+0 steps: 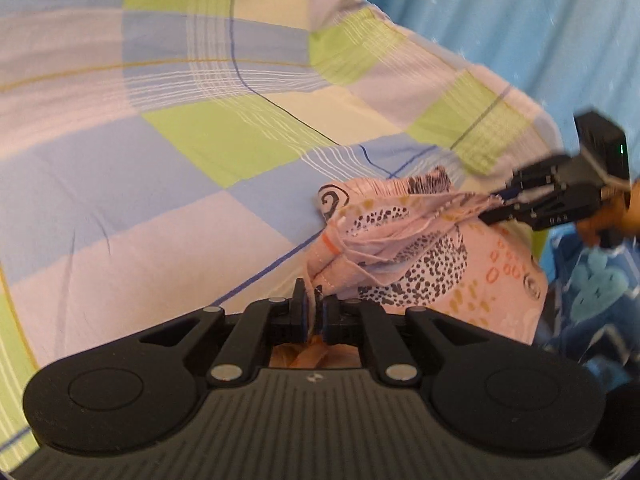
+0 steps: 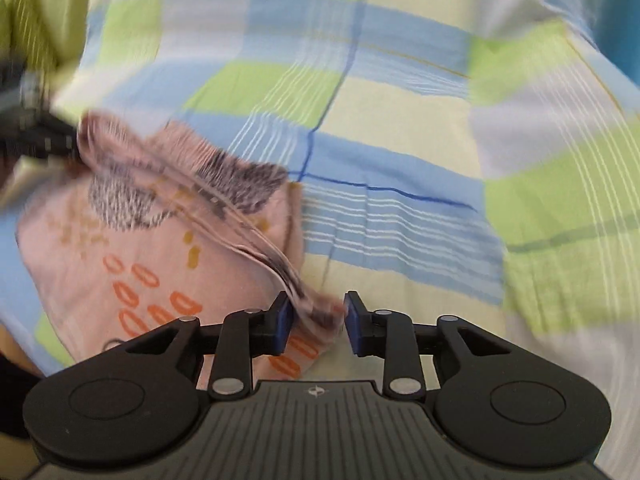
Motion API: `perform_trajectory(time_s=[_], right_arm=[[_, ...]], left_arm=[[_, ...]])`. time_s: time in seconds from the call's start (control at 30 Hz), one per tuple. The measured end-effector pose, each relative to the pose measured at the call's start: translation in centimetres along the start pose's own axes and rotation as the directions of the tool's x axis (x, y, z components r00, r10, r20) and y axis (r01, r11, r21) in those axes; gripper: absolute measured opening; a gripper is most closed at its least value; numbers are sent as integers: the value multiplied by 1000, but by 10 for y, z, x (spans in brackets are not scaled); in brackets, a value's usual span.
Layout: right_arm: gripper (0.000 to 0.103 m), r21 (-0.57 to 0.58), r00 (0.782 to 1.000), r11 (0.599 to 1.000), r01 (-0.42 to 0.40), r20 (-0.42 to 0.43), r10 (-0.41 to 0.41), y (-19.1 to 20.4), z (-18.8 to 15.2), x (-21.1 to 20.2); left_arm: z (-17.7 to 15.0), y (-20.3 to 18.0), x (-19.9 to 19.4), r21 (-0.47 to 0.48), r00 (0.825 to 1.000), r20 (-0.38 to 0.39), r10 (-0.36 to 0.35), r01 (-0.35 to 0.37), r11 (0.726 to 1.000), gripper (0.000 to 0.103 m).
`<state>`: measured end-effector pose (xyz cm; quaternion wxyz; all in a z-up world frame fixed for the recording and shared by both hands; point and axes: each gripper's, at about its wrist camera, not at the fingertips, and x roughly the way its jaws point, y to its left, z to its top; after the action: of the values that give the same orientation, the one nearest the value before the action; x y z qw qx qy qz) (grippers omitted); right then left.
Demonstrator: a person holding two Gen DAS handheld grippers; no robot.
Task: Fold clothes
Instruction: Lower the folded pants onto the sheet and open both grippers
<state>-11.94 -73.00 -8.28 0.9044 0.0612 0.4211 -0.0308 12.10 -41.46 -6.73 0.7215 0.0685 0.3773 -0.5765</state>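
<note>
A pink garment (image 1: pixel 420 264) with black dotted patches and orange rings lies bunched on a checked bedsheet (image 1: pixel 160 160). My left gripper (image 1: pixel 316 300) is shut on a gathered corner of it. An upper edge stretches as a taut band to my right gripper (image 1: pixel 498 204) at the right. In the right wrist view the garment (image 2: pixel 132 248) spreads at the left, and its twisted edge runs into my right gripper (image 2: pixel 319 316), whose jaws stand partly apart around the thick bunch. My left gripper (image 2: pixel 60 140) is a blurred black shape at the far left.
The blue, green and cream sheet (image 2: pixel 400 120) fills most of both views. A bright blue fabric surface (image 1: pixel 520 20) rises beyond the bed's edge. A blue patterned cloth (image 1: pixel 592 292) lies lower right. A hand (image 1: pixel 624 208) holds the right gripper.
</note>
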Motion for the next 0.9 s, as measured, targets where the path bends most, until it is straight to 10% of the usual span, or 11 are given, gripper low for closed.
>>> perform_trajectory(time_s=[0.17,0.5,0.53,0.6,0.9], right_arm=[[40,250,990,965,-80,130,48,-34,-38,-14],[49,334,949,916,-224,290,127,-35,-40,7],[46,355,949,908,-223,292,119,-36,-40,7],[8,382,950,898,-219,294,107,-36,-39,6],[8,392,945,904,-172,324,39,-34,-16,3]], left_arm=[[2,4,0,-46,1000,13,-9,10,999,7],[8,2,12,-7,998,56,-14,14,1000,18],[8,3,11,-14,998,57,-11,12,1000,11],[9,4,9,-34,998,61,-23,25,999,3],[17,18,-1,-109,989,147,-33,49,993,2]])
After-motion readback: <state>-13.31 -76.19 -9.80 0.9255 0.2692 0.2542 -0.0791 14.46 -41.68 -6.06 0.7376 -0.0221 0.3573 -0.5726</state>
